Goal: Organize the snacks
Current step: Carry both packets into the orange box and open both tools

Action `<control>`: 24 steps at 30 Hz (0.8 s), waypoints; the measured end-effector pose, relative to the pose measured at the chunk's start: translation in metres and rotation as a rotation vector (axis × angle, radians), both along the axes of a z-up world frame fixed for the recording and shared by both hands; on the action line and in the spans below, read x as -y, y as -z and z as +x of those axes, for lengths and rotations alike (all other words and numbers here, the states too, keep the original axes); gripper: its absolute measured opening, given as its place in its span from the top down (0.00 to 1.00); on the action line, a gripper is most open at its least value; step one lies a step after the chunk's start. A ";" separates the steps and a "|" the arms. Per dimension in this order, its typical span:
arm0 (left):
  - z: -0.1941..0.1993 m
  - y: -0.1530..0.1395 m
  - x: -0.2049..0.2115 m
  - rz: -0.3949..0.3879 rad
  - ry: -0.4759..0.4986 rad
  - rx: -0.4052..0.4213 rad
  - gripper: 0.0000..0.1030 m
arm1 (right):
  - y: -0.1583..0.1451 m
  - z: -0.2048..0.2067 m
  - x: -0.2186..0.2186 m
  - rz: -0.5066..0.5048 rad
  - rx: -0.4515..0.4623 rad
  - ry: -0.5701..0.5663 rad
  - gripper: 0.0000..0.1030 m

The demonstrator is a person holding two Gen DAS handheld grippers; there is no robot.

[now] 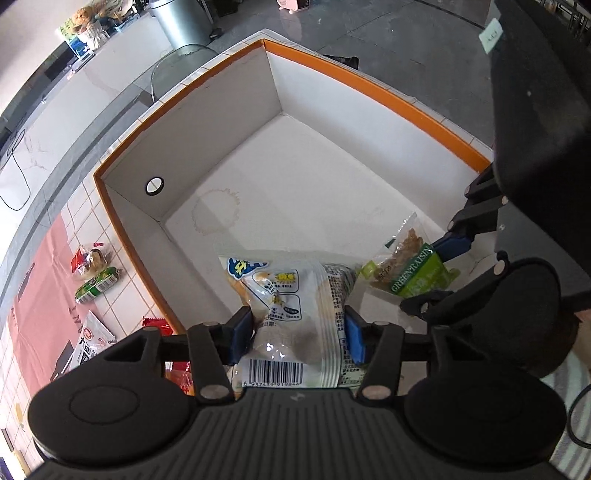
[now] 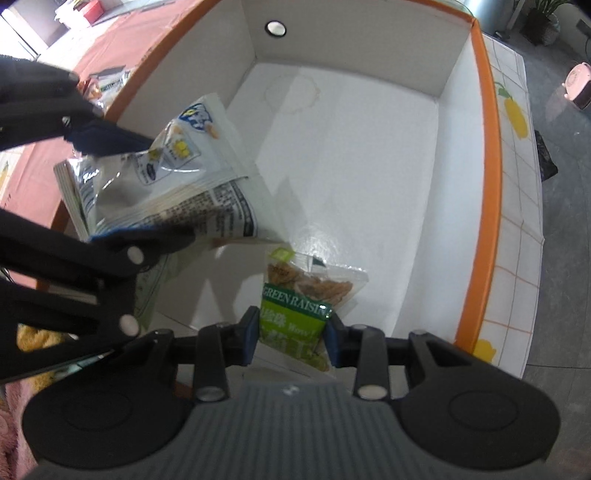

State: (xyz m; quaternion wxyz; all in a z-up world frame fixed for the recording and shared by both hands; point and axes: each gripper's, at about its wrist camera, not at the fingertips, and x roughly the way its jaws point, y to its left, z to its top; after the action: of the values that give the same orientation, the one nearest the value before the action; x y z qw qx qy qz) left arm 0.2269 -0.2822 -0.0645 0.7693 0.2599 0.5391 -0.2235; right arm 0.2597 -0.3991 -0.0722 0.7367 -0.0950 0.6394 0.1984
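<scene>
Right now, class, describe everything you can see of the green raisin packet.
The raisin packet is a small plastic pouch, clear at the top showing brownish raisins, with a green label reading GREEN RAISIN below. The right gripper pinches its lower half between blue pads, holding it inside the white, orange-rimmed box near the front.

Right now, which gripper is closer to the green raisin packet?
Right. The right gripper is clamped on the green raisin packet; the left gripper holds the white snack bag beside it.

Grey tiled floor [image 1: 406, 40], metal bin [image 1: 181, 22], white-tiled counter [image 2: 517, 206].
</scene>
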 end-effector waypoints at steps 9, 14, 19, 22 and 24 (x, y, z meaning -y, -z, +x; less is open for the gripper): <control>0.006 -0.013 -0.011 -0.066 -0.058 0.000 0.28 | -0.009 -0.006 0.000 0.013 0.018 0.012 0.62; 0.003 -0.031 -0.018 -0.132 -0.080 0.020 0.18 | -0.021 -0.007 -0.001 0.008 0.050 0.010 0.52; -0.008 -0.051 -0.025 -0.160 -0.082 0.056 0.18 | -0.040 -0.013 -0.006 -0.005 0.092 0.014 0.47; -0.016 -0.065 -0.032 -0.178 -0.081 0.074 0.18 | -0.052 -0.019 -0.010 -0.011 0.120 0.012 0.45; -0.022 -0.076 -0.039 -0.190 -0.079 0.088 0.18 | -0.063 -0.022 -0.014 -0.015 0.135 0.017 0.44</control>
State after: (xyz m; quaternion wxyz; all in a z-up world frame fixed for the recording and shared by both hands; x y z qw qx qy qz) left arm 0.2052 -0.2433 0.0111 0.8215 0.1740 0.4912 -0.2314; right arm 0.2373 -0.3846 -0.0096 0.7792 -0.1083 0.5904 0.1804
